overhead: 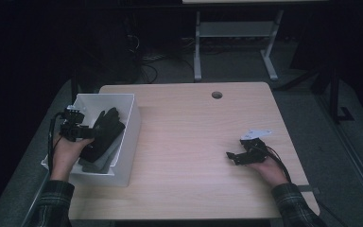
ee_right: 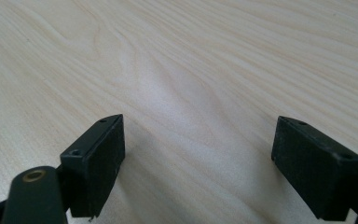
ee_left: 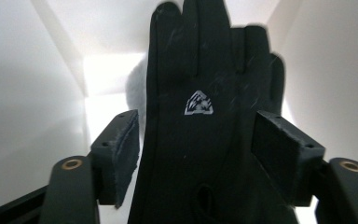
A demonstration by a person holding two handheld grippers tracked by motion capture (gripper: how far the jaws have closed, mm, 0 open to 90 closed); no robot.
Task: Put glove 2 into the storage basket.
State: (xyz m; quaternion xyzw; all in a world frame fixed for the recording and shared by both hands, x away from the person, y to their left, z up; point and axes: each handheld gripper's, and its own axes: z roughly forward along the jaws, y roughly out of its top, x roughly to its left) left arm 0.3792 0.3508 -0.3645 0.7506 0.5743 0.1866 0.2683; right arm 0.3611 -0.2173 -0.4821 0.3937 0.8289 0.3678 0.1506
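A black glove [overhead: 105,130] with a small white emblem [ee_left: 199,103] lies in a white bin [overhead: 131,135] at the table's left edge, on top of something grey [overhead: 97,164]. My left gripper [overhead: 91,134] reaches into the bin from the left. Its jaws stand apart on either side of the glove [ee_left: 196,70], and the left pad [ee_left: 127,149] shows a thin gap to the cloth. My right gripper [overhead: 231,157] rests low over the bare wooden table [ee_right: 191,56] at the right, open with nothing between its pads [ee_right: 98,168].
A round cable hole [overhead: 216,94] sits near the table's far edge. Behind the table stands a white desk frame [overhead: 197,47] with cables on the floor beside it. The bin's white walls [ee_left: 23,93] close in on both sides of the left gripper.
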